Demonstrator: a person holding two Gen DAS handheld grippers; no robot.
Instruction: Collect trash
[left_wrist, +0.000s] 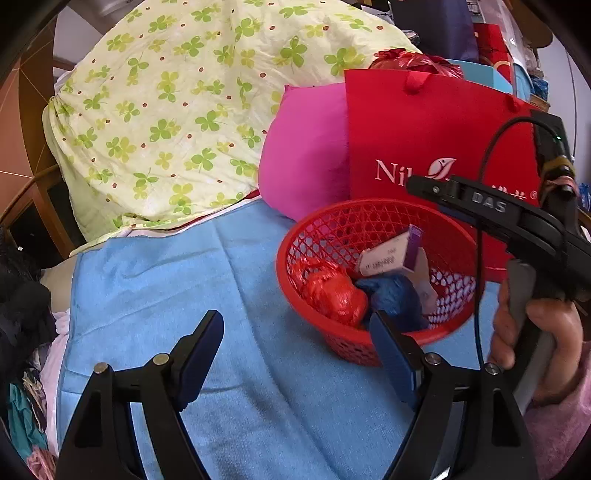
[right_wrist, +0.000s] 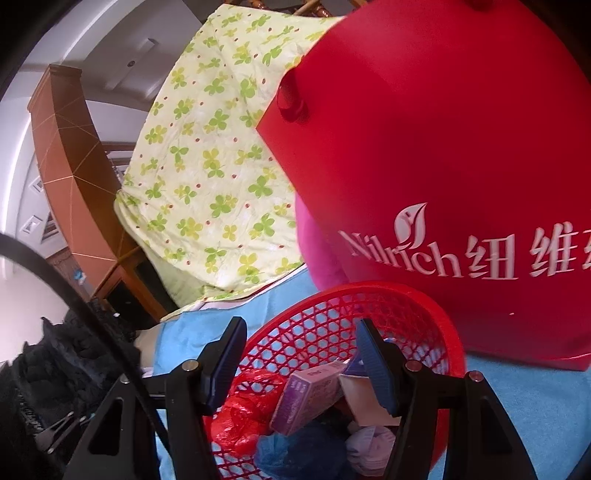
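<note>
Red mesh basket (left_wrist: 373, 343) on blue cloth (left_wrist: 236, 295), crammed with crumpled red wrapper (left_wrist: 332, 291), purple box (right_wrist: 306, 397); left gripper (left_wrist: 299, 358), right gripper (right_wrist: 301, 365) both spread, empty.

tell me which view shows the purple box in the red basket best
The left wrist view: the purple box lies whole and unobstructed in the red basket. In the right wrist view the box sits close, partly behind that gripper's own blue pads.
</note>
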